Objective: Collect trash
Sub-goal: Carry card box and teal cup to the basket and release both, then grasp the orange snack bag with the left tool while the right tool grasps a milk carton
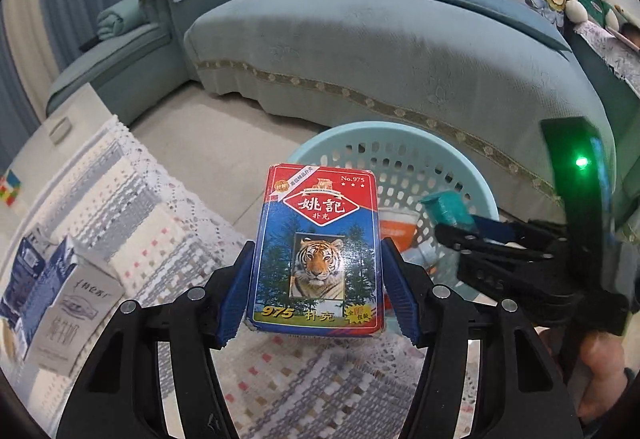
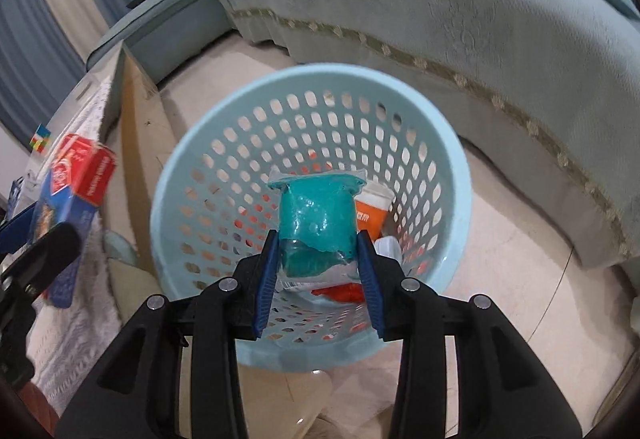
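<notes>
Left gripper [image 1: 318, 275] fingers clamp a playing-card box [image 1: 318, 251] above the table [image 1: 132, 191], beside the waste basket [image 2: 312, 87]. Right gripper [image 2: 318, 267] fingers clamp a teal packet [image 2: 316, 227] directly over the basket opening.

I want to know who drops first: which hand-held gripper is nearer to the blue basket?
Right. The right hand-held gripper hangs over the blue basket; the left hand-held gripper is beside it, over the tablecloth.
</notes>
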Demonstrator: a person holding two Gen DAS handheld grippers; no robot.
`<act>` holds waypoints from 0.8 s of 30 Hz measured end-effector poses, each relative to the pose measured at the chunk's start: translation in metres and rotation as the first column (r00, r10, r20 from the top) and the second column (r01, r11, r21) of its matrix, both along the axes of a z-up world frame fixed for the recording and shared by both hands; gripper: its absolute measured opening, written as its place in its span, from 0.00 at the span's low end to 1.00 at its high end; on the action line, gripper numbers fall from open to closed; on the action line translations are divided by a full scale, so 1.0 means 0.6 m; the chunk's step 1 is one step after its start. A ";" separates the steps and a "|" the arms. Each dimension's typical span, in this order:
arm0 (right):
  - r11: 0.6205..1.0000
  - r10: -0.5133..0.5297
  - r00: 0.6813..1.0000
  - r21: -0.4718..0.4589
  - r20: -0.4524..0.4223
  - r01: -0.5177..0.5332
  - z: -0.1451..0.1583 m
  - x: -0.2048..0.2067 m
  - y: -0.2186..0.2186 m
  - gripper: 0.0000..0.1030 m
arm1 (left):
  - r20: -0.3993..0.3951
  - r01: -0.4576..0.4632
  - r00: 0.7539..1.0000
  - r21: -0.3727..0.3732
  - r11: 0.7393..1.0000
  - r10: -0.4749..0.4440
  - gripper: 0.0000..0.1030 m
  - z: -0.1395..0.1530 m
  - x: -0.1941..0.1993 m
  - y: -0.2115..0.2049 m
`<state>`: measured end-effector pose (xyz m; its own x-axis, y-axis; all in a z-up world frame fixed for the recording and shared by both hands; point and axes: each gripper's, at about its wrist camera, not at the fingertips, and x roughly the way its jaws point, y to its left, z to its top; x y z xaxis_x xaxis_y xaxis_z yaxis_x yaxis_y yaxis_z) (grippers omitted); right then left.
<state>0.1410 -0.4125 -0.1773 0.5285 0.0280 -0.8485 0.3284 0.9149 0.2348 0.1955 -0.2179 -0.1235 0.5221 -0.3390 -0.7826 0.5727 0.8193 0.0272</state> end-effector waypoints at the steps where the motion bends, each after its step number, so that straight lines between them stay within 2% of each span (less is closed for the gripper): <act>1: 1.000 -0.006 1.000 0.017 -0.005 0.006 -0.005 0.006 -0.004 0.36 | -0.007 0.000 1.000 -0.008 1.000 0.000 0.61 0.000 0.002 0.001; 2: 0.999 -0.011 1.000 0.032 -0.004 0.011 -0.011 0.007 -0.006 0.38 | -0.015 -0.001 1.000 -0.018 1.000 0.001 0.65 -0.001 0.004 0.003; 6: 0.999 -0.030 0.999 0.031 0.013 0.030 -0.011 0.001 -0.013 0.51 | -0.010 0.002 1.000 -0.045 0.999 -0.002 0.67 0.003 0.001 0.010; 14: 0.999 -0.029 0.998 0.031 0.047 0.028 0.020 -0.022 -0.013 0.51 | -0.002 -0.012 1.000 -0.087 0.996 0.012 0.67 0.025 -0.009 0.037; 19: 1.000 0.023 0.995 -0.003 0.100 -0.023 0.078 -0.037 0.020 0.51 | 0.030 -0.027 0.999 -0.127 0.992 0.032 0.66 0.068 -0.027 0.072; 24: 0.994 0.110 0.975 -0.042 0.194 -0.104 0.164 -0.053 0.081 0.51 | 0.074 -0.099 0.990 -0.224 0.969 0.118 0.66 0.141 -0.063 0.158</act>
<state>0.1093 -0.3638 -0.0790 0.6796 0.0688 -0.7304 0.1784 0.9502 0.2555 0.1576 -0.1230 -0.0388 0.6275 -0.4352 -0.6456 0.4836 0.8677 -0.1149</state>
